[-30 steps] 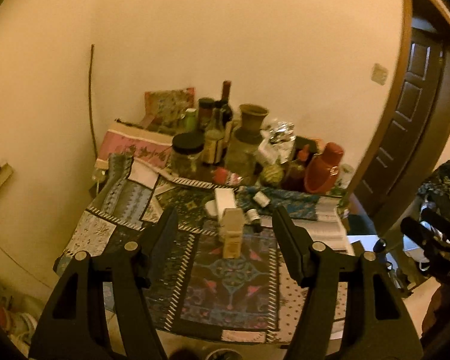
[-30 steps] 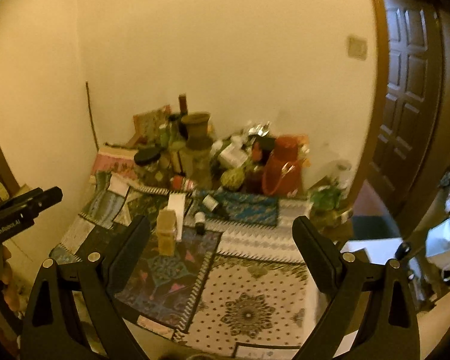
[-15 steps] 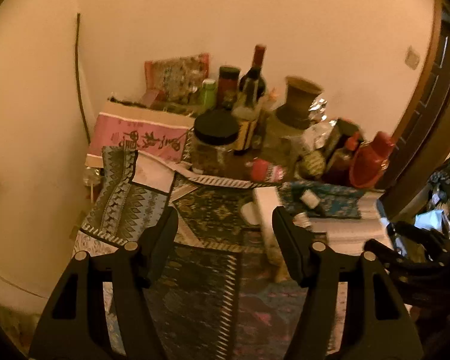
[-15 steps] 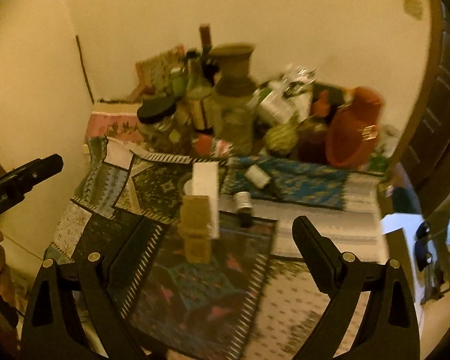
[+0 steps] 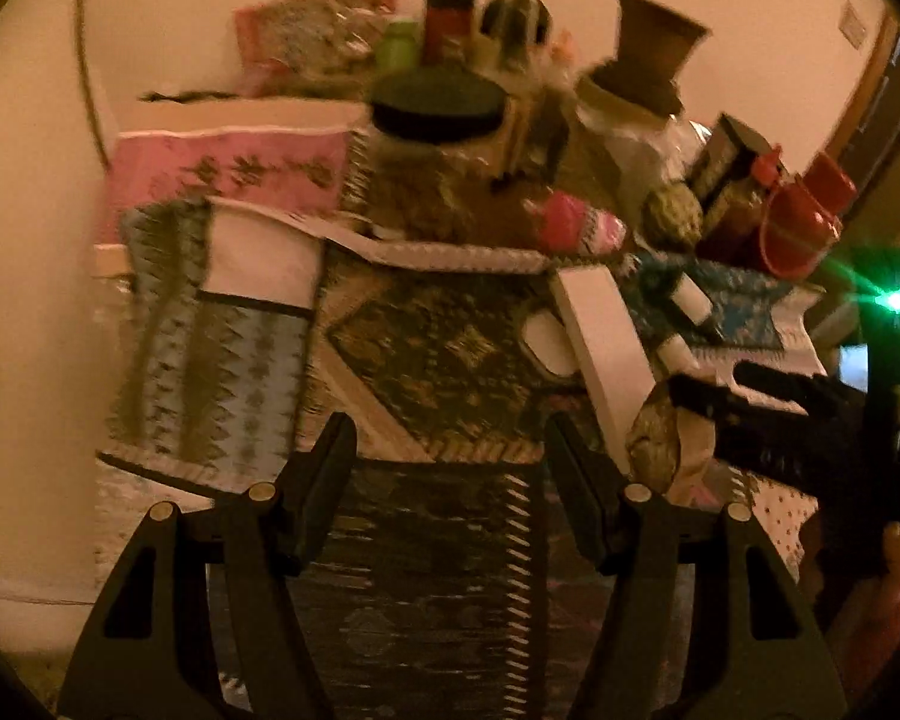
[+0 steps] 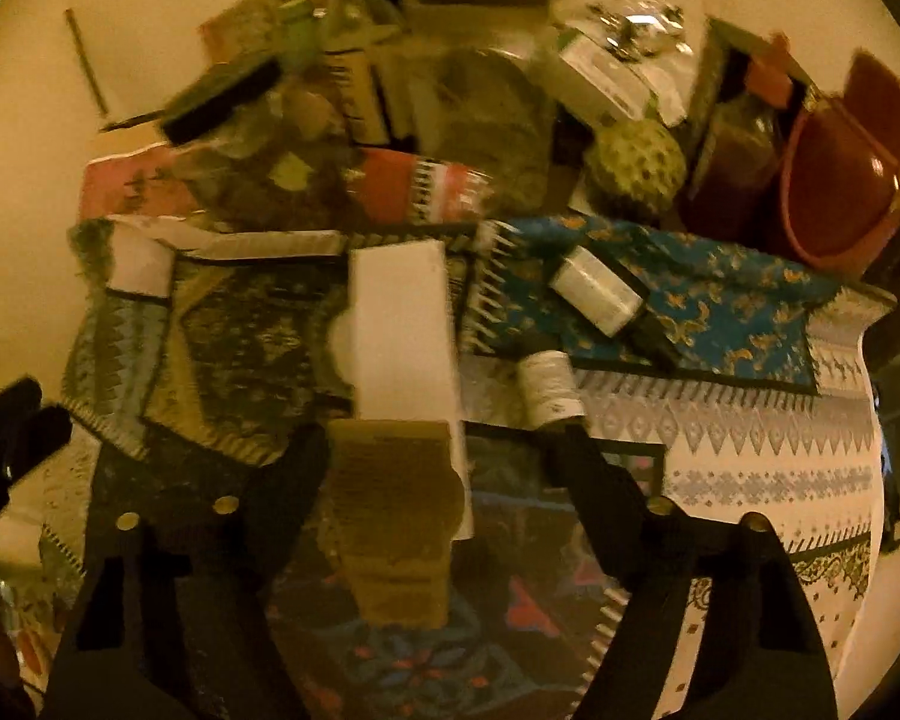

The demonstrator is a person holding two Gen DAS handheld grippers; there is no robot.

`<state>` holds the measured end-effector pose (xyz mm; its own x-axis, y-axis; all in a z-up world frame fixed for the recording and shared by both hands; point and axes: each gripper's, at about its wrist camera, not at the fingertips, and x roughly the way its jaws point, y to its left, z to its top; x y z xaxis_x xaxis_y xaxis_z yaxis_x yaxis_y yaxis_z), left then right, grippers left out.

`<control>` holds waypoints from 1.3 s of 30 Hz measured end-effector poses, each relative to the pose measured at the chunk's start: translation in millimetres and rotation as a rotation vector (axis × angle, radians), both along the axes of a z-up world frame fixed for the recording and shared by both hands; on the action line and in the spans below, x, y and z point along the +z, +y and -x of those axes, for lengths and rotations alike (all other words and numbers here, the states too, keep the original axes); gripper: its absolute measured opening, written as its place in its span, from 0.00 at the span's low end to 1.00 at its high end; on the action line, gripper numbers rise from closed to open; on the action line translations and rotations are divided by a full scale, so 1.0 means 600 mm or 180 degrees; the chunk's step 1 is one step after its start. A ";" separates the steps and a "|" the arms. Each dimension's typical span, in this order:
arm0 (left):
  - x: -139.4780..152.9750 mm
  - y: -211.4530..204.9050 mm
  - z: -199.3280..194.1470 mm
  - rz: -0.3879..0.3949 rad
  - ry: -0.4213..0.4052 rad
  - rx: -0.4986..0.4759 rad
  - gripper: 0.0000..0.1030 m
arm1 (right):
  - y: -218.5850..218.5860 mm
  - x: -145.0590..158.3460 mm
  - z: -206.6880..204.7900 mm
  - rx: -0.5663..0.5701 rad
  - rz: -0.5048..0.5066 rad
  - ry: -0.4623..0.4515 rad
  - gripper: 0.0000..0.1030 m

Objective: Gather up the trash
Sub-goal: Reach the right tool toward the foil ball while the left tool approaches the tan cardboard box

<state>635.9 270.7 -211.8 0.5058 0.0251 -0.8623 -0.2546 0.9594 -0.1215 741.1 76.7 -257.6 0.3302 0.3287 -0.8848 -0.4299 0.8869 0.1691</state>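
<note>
A small brown cardboard box (image 6: 390, 510) stands upright on the patterned cloth (image 6: 750, 468), and my right gripper (image 6: 444, 450) has come down around it. Its jaws are closing; the left finger is close beside the box and the right finger still stands apart from it. Just behind the box lies a long white box (image 6: 402, 330). Two small vials (image 6: 594, 291) (image 6: 549, 387) lie to the right of that. My left gripper (image 5: 450, 426) hovers open over bare cloth to the left, with nothing between its fingers. In the left wrist view the right gripper's fingers (image 5: 750, 414) reach the brown box (image 5: 660, 444).
The back of the table is crowded with a black-lidded jar (image 5: 438, 102), bottles, a brown vase (image 5: 654, 48), a green spiky ball (image 6: 636, 162) and a red jug (image 6: 852, 168). A pink box (image 5: 228, 168) sits at the back left against the wall.
Both grippers have dropped and moved in towards the table. The right gripper now straddles the brown box and its jaws have narrowed. The left jaws keep the same gap.
</note>
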 end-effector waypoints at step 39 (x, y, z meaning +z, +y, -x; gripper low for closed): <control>-0.111 -0.289 -0.088 0.0185 0.0528 -0.1132 0.61 | -0.307 -0.033 0.070 -0.0593 -0.0120 0.0682 0.44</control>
